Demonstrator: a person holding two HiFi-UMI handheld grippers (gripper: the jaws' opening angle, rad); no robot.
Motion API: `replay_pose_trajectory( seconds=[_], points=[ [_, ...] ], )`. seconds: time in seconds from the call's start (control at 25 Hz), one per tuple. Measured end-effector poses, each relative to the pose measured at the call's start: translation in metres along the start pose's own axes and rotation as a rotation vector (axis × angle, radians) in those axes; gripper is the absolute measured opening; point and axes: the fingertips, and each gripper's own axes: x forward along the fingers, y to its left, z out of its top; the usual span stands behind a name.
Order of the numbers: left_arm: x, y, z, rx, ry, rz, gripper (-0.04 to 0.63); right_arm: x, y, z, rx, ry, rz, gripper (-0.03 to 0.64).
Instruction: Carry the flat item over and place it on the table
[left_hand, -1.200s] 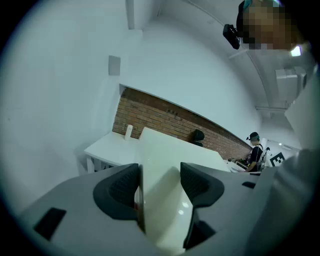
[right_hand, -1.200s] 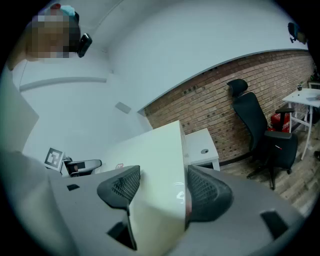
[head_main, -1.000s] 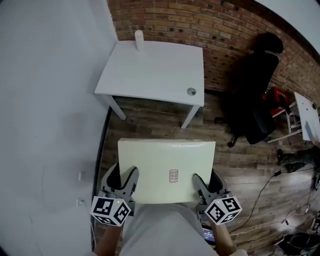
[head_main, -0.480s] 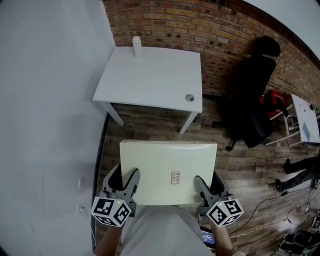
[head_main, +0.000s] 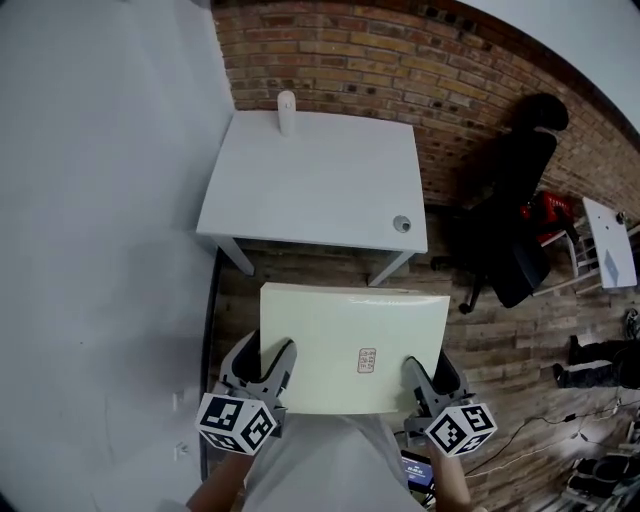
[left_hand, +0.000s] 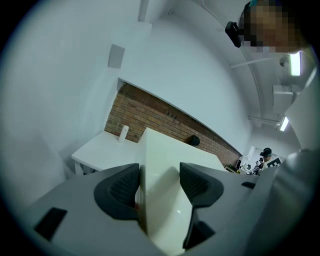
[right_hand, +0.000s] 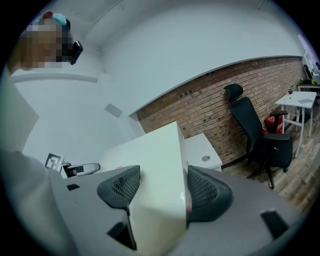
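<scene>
The flat cream box (head_main: 350, 345) is held in the air, its near edge pinched by the left tool (head_main: 262, 362) and the right tool (head_main: 430, 374). Its long side runs left to right, and the white desk (head_main: 320, 180) is found straight ahead, lower down.

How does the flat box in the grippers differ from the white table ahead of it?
The flat box is cream; the table is white. The flat box is held off the floor, its near edge clamped by the left gripper and right gripper; the table stands on legs by the brick wall. Both have flat rectangular tops.
</scene>
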Motion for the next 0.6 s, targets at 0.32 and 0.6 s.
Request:
replay_pose_trajectory(
  seconds=[0.32, 0.6],
  points=[
    [0.028, 0.053, 0.031, -0.01, 0.016, -0.054, 0.261, 0.049, 0.028, 0.008, 0.008, -0.017, -0.054, 0.291],
    [0.058, 0.073, 0.049, -0.016, 0.015, -0.057, 0.259, 0.085, 0.027, 0.025, -0.001, -0.016, -0.067, 0.291]
  ],
)
